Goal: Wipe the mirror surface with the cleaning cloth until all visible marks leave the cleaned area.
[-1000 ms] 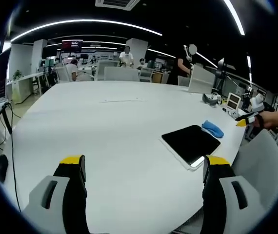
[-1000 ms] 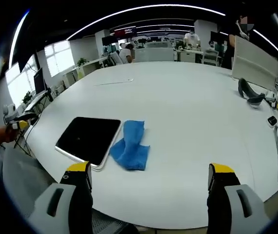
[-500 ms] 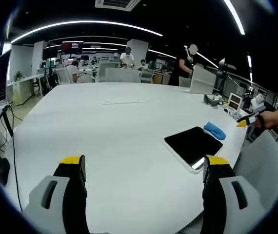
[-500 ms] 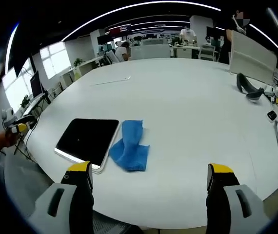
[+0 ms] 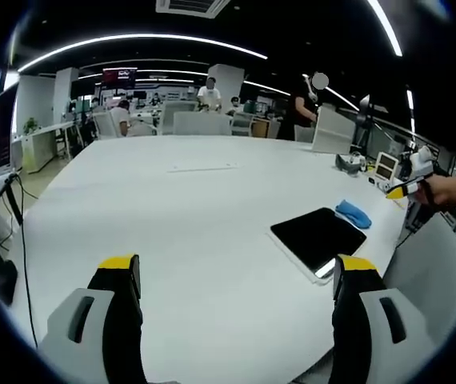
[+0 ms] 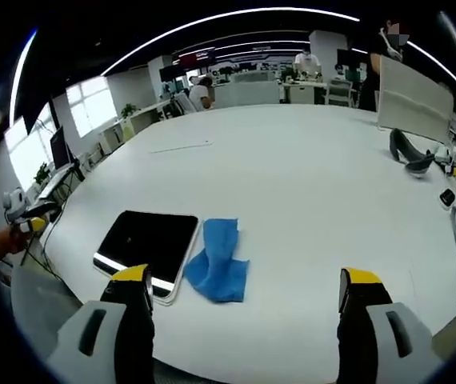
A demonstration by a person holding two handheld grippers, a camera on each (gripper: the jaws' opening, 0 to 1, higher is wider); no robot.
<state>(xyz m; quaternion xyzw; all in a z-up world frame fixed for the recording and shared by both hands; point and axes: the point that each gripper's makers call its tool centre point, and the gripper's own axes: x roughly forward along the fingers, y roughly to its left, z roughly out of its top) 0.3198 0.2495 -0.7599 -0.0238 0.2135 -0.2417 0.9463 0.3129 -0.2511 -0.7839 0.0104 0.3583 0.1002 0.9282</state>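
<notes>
Here, mirror and cloth touching near table edge, both hand-held grippers released.

Colours, both gripper views: white ground, one blue item, one black item.

Large round white table, plain, no pattern. Flat rectangular mirror, lower left of the right gripper view: black face, pale silver-white rim. Crumpled blue cleaning cloth, solid mid-blue. Left gripper and right gripper: black jaws, yellow tips, grey housings. Dark ceiling crossed by white light strips.
</notes>
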